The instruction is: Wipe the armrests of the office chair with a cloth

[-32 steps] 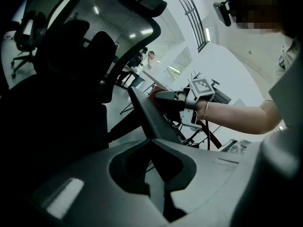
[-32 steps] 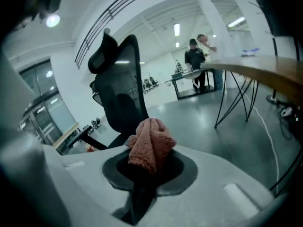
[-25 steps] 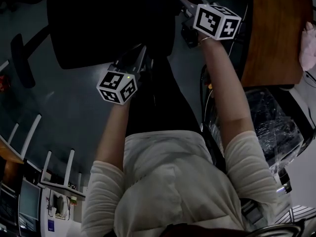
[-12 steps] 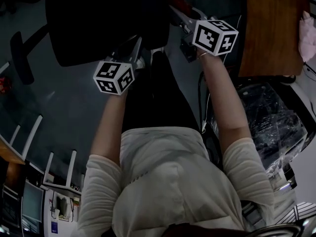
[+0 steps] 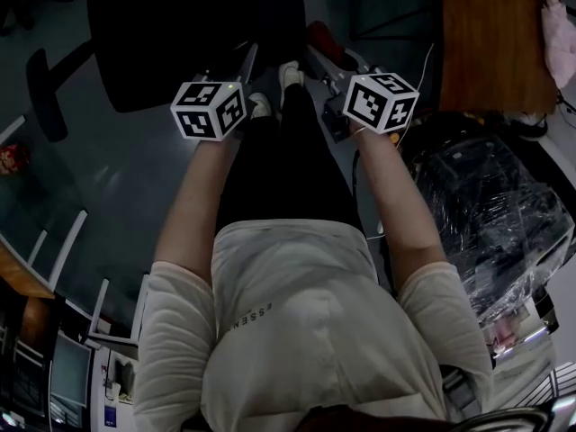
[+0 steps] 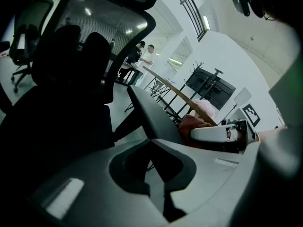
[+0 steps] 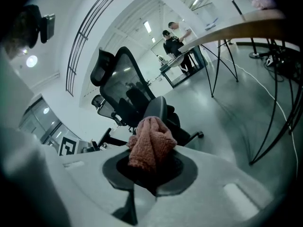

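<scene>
My right gripper pinches a fuzzy pink cloth. My left gripper is closed and empty, with the black mesh office chair ahead of it.

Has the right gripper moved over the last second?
Yes. The right gripper has drawn back toward the person, from alongside the wooden desk to level with its near edge.
</scene>
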Action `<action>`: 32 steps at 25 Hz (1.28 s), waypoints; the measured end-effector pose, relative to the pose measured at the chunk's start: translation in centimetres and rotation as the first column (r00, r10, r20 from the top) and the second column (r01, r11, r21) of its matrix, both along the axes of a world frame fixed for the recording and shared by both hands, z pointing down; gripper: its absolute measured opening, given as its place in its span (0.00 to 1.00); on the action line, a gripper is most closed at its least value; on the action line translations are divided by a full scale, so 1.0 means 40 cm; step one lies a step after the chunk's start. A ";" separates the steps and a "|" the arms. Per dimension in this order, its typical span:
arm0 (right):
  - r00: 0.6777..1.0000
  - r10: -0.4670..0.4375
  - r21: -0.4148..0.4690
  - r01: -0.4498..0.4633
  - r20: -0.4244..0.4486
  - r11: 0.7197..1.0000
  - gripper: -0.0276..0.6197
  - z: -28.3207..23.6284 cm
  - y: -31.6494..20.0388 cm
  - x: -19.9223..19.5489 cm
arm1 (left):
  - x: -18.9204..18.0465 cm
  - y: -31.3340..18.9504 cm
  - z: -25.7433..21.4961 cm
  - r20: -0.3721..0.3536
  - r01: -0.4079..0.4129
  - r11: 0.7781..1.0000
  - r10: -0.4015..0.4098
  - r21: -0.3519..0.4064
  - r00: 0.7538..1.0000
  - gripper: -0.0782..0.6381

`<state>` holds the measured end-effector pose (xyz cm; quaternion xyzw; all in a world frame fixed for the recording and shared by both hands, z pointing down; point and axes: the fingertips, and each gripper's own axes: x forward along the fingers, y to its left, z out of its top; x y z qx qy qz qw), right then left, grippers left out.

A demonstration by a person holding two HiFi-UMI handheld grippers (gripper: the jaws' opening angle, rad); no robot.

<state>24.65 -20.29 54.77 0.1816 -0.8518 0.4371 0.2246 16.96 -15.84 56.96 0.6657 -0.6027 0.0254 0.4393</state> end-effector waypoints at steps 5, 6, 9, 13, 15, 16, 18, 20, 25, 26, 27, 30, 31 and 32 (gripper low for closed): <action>0.999 0.039 0.021 -0.038 -0.034 0.999 0.12 0.013 0.046 0.019 | -0.002 0.006 -0.002 -0.009 -0.011 1.000 0.011 0.008 1.000 0.12; 0.998 0.049 0.025 -0.048 -0.041 0.999 0.12 0.015 0.054 0.022 | 0.001 0.009 -0.002 -0.011 -0.010 1.000 0.011 0.011 1.000 0.12; 0.993 0.104 0.038 -0.103 -0.047 0.994 0.12 0.018 0.069 0.027 | 0.005 0.014 -0.004 -0.017 -0.003 1.000 0.004 0.020 1.000 0.12; 0.976 0.200 0.061 -0.196 -0.081 0.979 0.12 0.025 0.087 0.033 | 0.011 0.012 -0.006 -0.012 -0.042 0.999 0.043 0.035 0.999 0.12; 0.962 0.246 0.078 -0.238 -0.119 0.968 0.12 0.031 0.102 0.031 | 0.013 0.009 -0.005 -0.007 -0.065 0.997 0.065 0.042 0.998 0.12; 0.957 0.259 0.082 -0.250 -0.131 0.965 0.12 0.034 0.114 0.025 | 0.013 0.008 -0.005 -0.008 -0.069 0.997 0.069 0.044 0.998 0.12; 0.956 0.261 0.066 -0.254 -0.133 0.965 0.12 0.038 0.144 0.005 | 0.012 0.010 -0.004 -0.017 -0.065 0.997 0.066 0.046 0.998 0.12; 0.963 0.237 0.041 -0.234 -0.125 0.971 0.12 0.040 0.173 -0.019 | 0.013 0.012 -0.006 -0.019 -0.068 0.996 0.069 0.052 0.997 0.12; 0.976 0.176 0.030 -0.173 -0.129 0.984 0.12 0.039 0.211 -0.062 | 0.029 0.039 -0.008 0.059 -0.155 0.985 0.150 0.077 0.987 0.13; 0.979 0.161 0.022 -0.159 -0.127 0.987 0.12 0.039 0.220 -0.069 | 0.027 0.047 -0.006 0.060 -0.150 0.985 0.146 0.080 0.987 0.13; 0.983 0.137 0.015 -0.136 -0.123 0.991 0.12 0.038 0.230 -0.078 | 0.022 0.053 -0.004 0.049 -0.134 0.988 0.130 0.083 0.990 0.13; 0.993 0.043 0.015 -0.042 -0.112 0.999 0.12 0.022 0.258 -0.090 | 0.006 0.060 0.000 -0.003 -0.075 0.994 0.075 0.085 0.997 0.13; 0.994 0.025 0.023 -0.023 -0.110 0.999 0.12 0.010 0.258 -0.085 | 0.002 0.061 0.000 -0.010 -0.065 0.994 0.066 0.084 0.998 0.13; 0.993 0.020 0.036 -0.016 -0.113 0.999 0.12 -0.004 0.252 -0.075 | 0.000 0.062 -0.001 -0.014 -0.059 0.995 0.060 0.082 0.998 0.13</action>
